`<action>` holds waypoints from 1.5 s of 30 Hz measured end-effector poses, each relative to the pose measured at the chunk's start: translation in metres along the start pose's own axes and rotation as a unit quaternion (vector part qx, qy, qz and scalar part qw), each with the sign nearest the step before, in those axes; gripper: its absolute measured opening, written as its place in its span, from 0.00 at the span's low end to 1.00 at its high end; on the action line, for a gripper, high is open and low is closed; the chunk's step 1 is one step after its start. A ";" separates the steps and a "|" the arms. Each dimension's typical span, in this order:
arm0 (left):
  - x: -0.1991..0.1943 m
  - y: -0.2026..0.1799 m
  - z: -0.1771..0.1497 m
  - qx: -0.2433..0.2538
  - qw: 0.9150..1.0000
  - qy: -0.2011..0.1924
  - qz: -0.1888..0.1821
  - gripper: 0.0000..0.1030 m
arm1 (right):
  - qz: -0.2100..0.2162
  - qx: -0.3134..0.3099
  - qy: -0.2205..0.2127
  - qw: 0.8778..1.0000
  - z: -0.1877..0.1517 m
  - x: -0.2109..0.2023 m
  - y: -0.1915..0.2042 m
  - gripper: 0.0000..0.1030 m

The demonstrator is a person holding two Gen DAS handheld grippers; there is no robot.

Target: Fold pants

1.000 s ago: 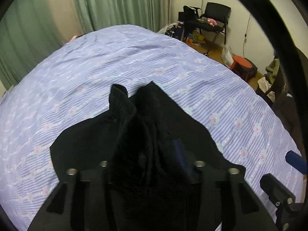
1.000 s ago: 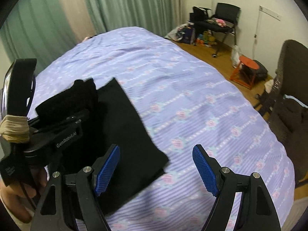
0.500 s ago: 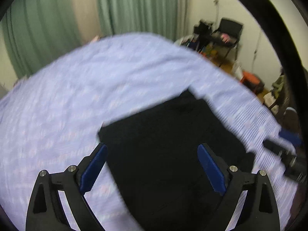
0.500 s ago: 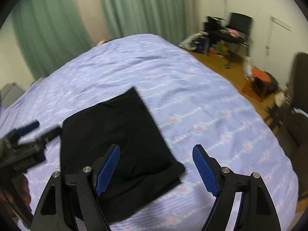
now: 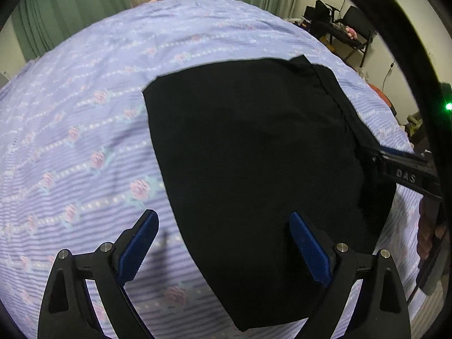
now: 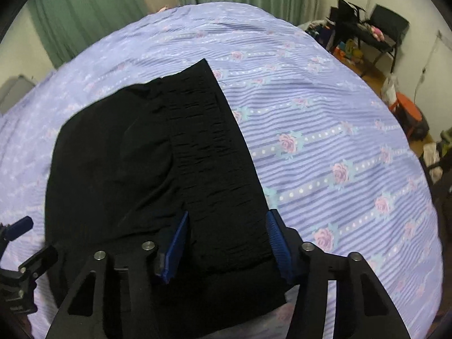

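The black pants lie folded into a flat rectangle on the lilac flowered bedspread. My left gripper is open and empty, hovering over the near edge of the pants. In the right wrist view the pants show their gathered waistband on the right side. My right gripper is open, with its blue pads on either side of the waistband end, low over the cloth. The right gripper also shows in the left wrist view at the pants' right edge.
The bed fills most of both views. Green curtains hang behind it. A black chair with clutter and an orange stool stand on the wooden floor at the right.
My left gripper let go of the bunched pants and opened; the pants now lie flat and folded. My right gripper moved left and down over the waistband and narrowed somewhat.
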State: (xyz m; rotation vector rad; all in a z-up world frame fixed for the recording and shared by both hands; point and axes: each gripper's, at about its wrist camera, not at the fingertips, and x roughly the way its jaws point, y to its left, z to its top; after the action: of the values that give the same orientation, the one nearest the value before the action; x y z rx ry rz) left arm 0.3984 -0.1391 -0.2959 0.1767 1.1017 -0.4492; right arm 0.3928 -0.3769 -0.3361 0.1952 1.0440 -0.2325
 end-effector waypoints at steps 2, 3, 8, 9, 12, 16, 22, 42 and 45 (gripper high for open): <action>0.002 -0.002 -0.005 -0.002 1.000 0.008 -0.009 0.92 | -0.030 -0.026 -0.001 0.999 0.002 0.002 0.005 0.44; 0.002 -0.002 -0.008 -0.002 1.000 0.010 -0.011 0.92 | -0.045 -0.036 -0.002 0.998 0.004 0.002 0.006 0.44; -0.004 -0.003 -0.019 0.003 1.000 0.017 -0.013 0.92 | -0.063 -0.020 -0.005 0.998 0.003 -0.002 -0.001 0.50; -0.006 -0.002 -0.020 0.003 1.000 0.017 -0.010 0.92 | -0.068 -0.019 -0.008 0.997 0.002 -0.005 -0.002 0.54; -0.020 0.003 -0.021 -0.001 1.000 0.006 -0.007 0.92 | -0.098 -0.008 -0.027 0.995 0.002 -0.028 0.001 0.72; -0.054 0.019 -0.032 -0.001 1.000 -0.022 0.005 0.92 | -0.095 -0.004 -0.069 0.993 -0.011 -0.080 0.019 0.72; -0.095 0.053 -0.047 0.012 0.997 -0.058 0.058 0.92 | 0.001 -0.007 -0.068 0.998 -0.055 -0.129 0.072 0.71; 0.039 0.137 0.113 -0.111 0.987 -0.044 -0.111 0.61 | 0.035 0.115 0.022 0.992 -0.101 -0.067 0.165 0.48; 0.055 0.132 0.111 -0.100 0.988 -0.024 -0.119 0.59 | 0.031 0.136 0.022 0.990 -0.100 -0.061 0.162 0.48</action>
State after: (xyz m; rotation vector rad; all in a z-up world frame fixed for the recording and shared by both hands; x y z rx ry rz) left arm 0.5673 -0.0751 -0.3059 -0.1420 1.1184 -0.5491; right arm 0.3264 -0.1886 -0.3241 0.4799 1.0465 -0.3155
